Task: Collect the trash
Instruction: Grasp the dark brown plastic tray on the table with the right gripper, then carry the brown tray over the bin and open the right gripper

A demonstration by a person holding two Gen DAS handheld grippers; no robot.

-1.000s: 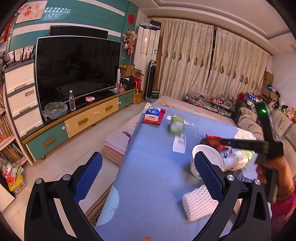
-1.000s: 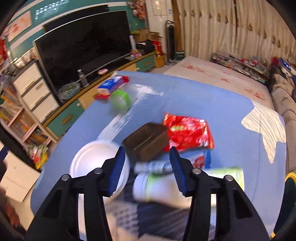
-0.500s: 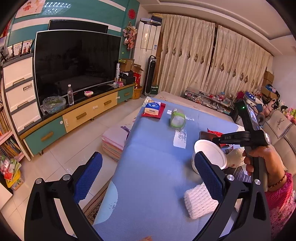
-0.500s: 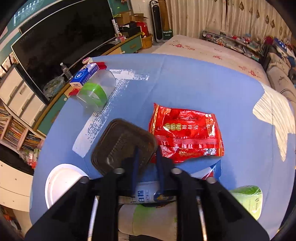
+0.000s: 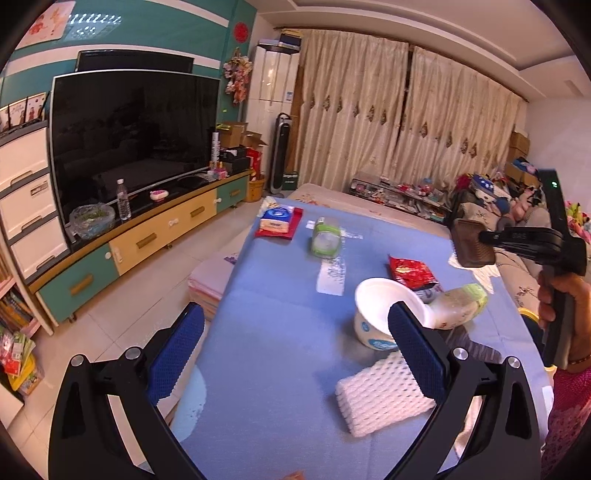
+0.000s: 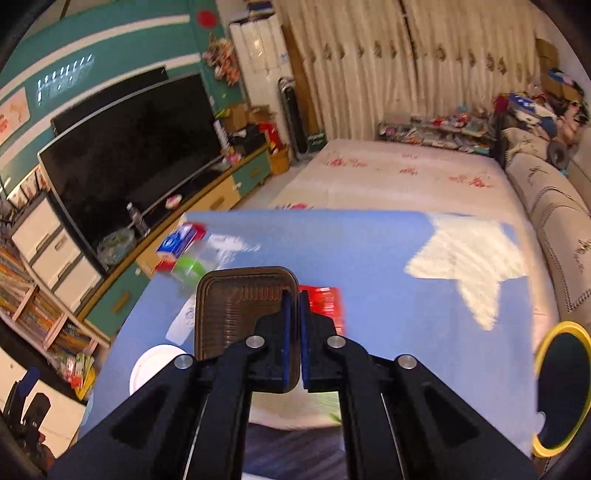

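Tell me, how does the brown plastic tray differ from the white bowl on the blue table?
The brown tray is dark, flat and squarish with rounded corners; the white bowl is round and deep. The tray is lifted clear of the table, pinched by the shut right gripper; the bowl sits on the blue table, untouched. Both look like empty food containers.

Living room, warm indoor light. Teal wall with white stripes [image 5: 155,26] behind a large black flat-screen TV [image 5: 133,133]. TV sits on a long low teal-and-yellow drawer cabinet [image 5: 147,240]. White plastic drawer tower [image 5: 26,195] at the left edge of the left view. Pale tiled floor [image 5: 155,288]. Beige patterned full-length curtains [image 5: 406,122] cover the far wall. White ceiling with stepped moulding [image 5: 443,26]. Beige embroidered sofa [image 6: 554,221] on the right. Blue-covered table [image 5: 280,332] in the foreground.
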